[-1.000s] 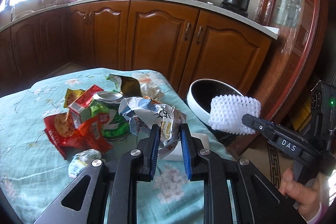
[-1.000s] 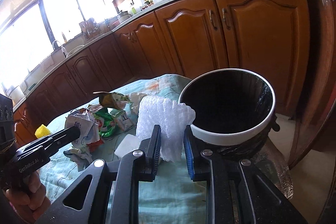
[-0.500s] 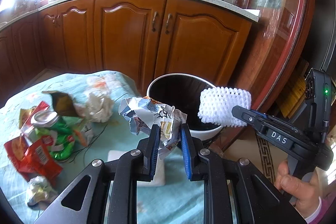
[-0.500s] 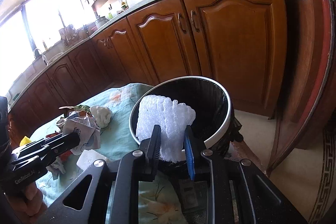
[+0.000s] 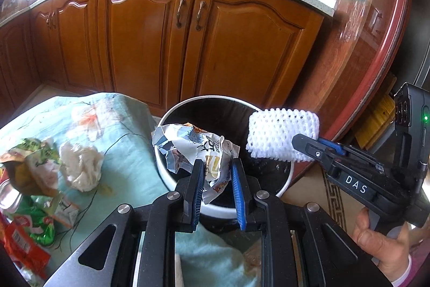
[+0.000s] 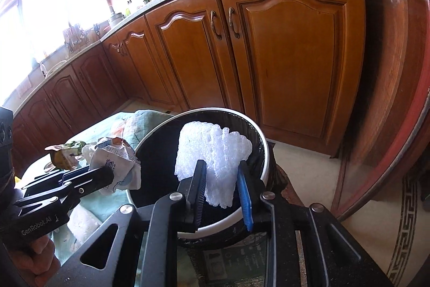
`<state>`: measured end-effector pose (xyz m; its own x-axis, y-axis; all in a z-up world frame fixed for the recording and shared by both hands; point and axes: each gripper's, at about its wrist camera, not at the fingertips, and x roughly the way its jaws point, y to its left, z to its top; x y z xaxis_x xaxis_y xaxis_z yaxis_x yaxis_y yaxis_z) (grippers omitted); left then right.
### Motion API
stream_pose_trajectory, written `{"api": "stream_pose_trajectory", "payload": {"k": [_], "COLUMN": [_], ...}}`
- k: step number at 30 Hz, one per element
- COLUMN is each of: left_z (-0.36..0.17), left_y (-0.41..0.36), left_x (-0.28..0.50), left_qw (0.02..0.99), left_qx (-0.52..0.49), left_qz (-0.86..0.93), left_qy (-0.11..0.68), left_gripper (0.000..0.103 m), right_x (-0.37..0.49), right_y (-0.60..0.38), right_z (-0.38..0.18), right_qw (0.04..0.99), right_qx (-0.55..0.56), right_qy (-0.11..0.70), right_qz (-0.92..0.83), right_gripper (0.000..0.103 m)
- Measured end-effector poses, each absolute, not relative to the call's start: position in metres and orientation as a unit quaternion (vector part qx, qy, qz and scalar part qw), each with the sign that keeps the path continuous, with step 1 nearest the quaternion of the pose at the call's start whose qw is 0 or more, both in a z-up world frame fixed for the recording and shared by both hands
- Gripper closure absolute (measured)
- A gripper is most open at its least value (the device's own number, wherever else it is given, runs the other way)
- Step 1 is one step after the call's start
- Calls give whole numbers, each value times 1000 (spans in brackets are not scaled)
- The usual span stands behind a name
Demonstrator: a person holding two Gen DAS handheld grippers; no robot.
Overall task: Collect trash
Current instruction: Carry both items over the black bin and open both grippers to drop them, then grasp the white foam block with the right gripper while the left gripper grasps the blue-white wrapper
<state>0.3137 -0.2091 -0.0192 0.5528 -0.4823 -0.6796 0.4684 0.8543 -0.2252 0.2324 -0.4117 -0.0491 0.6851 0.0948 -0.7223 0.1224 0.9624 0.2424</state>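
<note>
Left fingers: clamp crumpled wrapper.
Right fingers: clamp foam net.
Change: both loads moved from tabletop to above bin.
Meaning: release due.

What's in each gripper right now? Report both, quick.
Left gripper: closed on the crumpled wrapper, over the trash bin.
Right gripper: closed on the white foam net, over the same bin.
</note>
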Motion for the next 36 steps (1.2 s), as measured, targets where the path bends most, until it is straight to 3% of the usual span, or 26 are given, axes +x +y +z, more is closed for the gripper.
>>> {"api": "stream_pose_trajectory", "payload": {"k": [7, 9, 11, 12, 16, 21, 32, 36], "left_z": [-36, -37, -37, -37, -34, -30, -24, -23], "left_y": [-226, -231, -230, -229, -222, -203, -143, -119], "left_x": [343, 347, 347, 344, 337, 315, 254, 232], "left_qw": [872, 869, 871, 873, 875, 881, 904, 910], "left_qx": [-7, -9, -10, -11, -17, -31, -60, -71], "left_qz": [-271, -275, -271, -270, -268, -256, -197, -179], "left_qy": [409, 412, 409, 405, 402, 396, 374, 368], "left_gripper": [77, 72, 55, 54, 50, 42, 32, 26], "right_x": [249, 252, 253, 252, 248, 233, 195, 184], "right_y": [-413, -414, -415, -416, -420, -415, -369, -350], "right_z": [-62, -65, -66, -66, -67, -64, -56, -54], "right_qw": [902, 900, 898, 898, 898, 898, 897, 894], "right_qx": [122, 120, 125, 128, 143, 168, 205, 215], "right_qy": [414, 420, 421, 420, 416, 406, 390, 388], "right_qz": [-10, -11, -8, -8, -7, 5, 48, 68], "right_gripper": [75, 59, 48, 45, 41, 24, 15, 5]}}
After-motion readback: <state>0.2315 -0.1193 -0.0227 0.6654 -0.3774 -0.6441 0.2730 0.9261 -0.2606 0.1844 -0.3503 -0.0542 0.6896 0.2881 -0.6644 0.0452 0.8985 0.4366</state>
